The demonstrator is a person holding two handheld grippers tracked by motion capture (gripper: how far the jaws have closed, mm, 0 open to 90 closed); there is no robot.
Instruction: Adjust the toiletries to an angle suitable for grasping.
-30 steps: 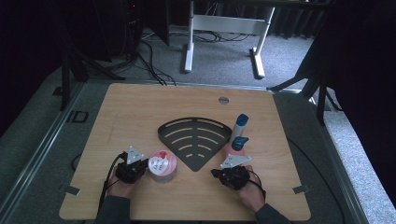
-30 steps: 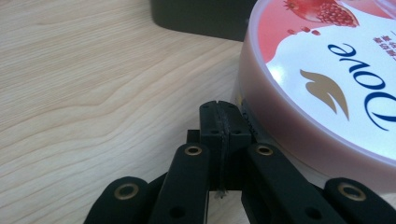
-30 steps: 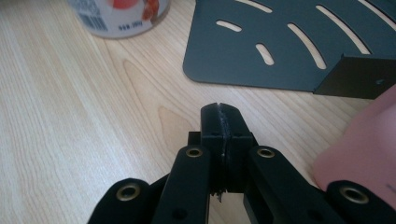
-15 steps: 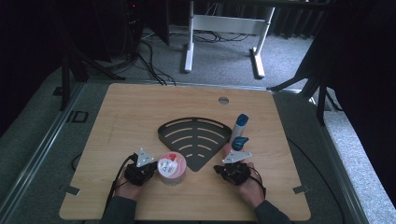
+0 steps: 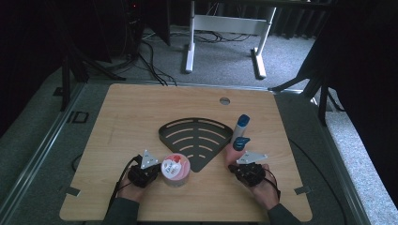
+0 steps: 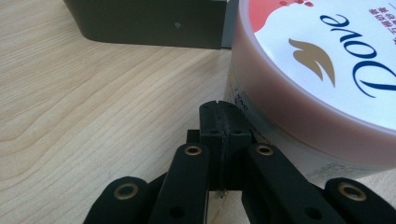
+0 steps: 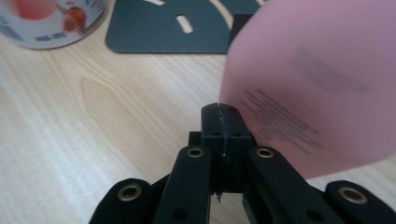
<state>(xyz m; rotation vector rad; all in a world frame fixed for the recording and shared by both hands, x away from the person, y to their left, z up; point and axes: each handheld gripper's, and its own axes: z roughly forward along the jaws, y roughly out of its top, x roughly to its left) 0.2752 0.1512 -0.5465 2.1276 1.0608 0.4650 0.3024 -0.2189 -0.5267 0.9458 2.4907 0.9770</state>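
A round Dove jar (image 5: 175, 169) with a white and red lid stands on the wooden table, just below a black fan-shaped slotted rack (image 5: 192, 139). My left gripper (image 5: 156, 172) is shut, and its tips (image 6: 219, 116) rest against the left side of the jar (image 6: 327, 70). A pink tube with a blue cap (image 5: 236, 147) lies at the rack's right corner. My right gripper (image 5: 238, 166) is shut with nothing in it. Its tips (image 7: 219, 122) sit close beside the pink tube (image 7: 313, 84), whether touching I cannot tell.
A blue and white bottle (image 5: 242, 123) lies just beyond the pink tube. The rack's edge (image 6: 149, 23) is close ahead of the left gripper. A small round hole (image 5: 225, 100) sits near the table's far edge. Bare wood stretches left and beyond the rack.
The left gripper and the Dove jar have shifted right together, toward the rack's tip. The right gripper has moved a little to the right.
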